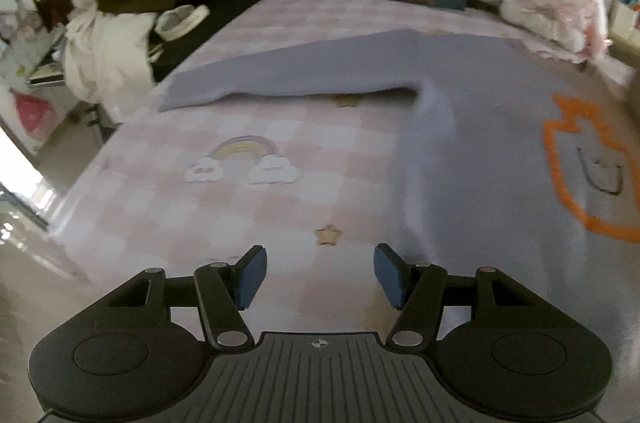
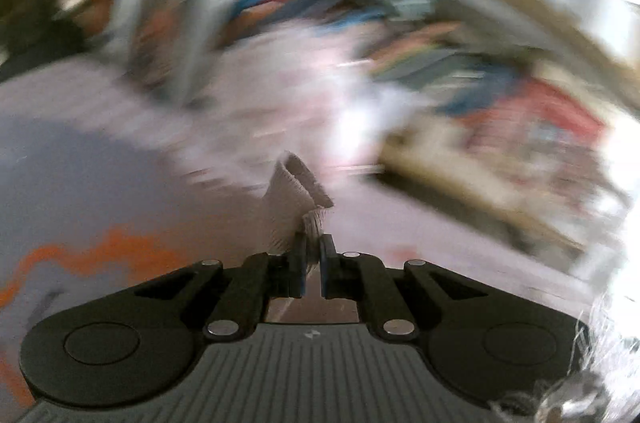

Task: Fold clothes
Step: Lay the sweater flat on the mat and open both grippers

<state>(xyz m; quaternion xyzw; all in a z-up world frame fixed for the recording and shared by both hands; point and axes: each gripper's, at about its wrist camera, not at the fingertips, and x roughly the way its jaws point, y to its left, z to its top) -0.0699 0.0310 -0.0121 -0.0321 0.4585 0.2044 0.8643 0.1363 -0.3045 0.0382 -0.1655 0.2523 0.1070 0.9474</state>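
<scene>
A pale lavender long-sleeved sweatshirt with an orange outline print [image 1: 500, 127] lies front-up on a bed covered by a pink checked sheet with rainbow and star motifs [image 1: 248, 159]. Its body takes up the right of the left wrist view, and one sleeve [image 1: 288, 71] stretches out flat and straight to the side, towards the bed's far left edge.

The left claw [image 1: 320, 273] hangs over bare sheet just beside the sweatshirt's side edge, its blue pads wide apart with nothing between them. The right claw [image 2: 313, 263] is pinched almost closed on a ribbed grey-lilac band of fabric [image 2: 298, 195], by its look the cuff of the other sleeve or a hem, which curls upward from the pads. The right wrist view is heavily smeared, so the claw seems to be in fast motion; the orange print shows low on its left.

My reading is that a sleeve fold is in hand: the right claw carries its ribbed edge across the body. The next move calls for laying that edge flat on the chest without dragging the body, while the left claw pins or takes the outstretched sleeve.
</scene>
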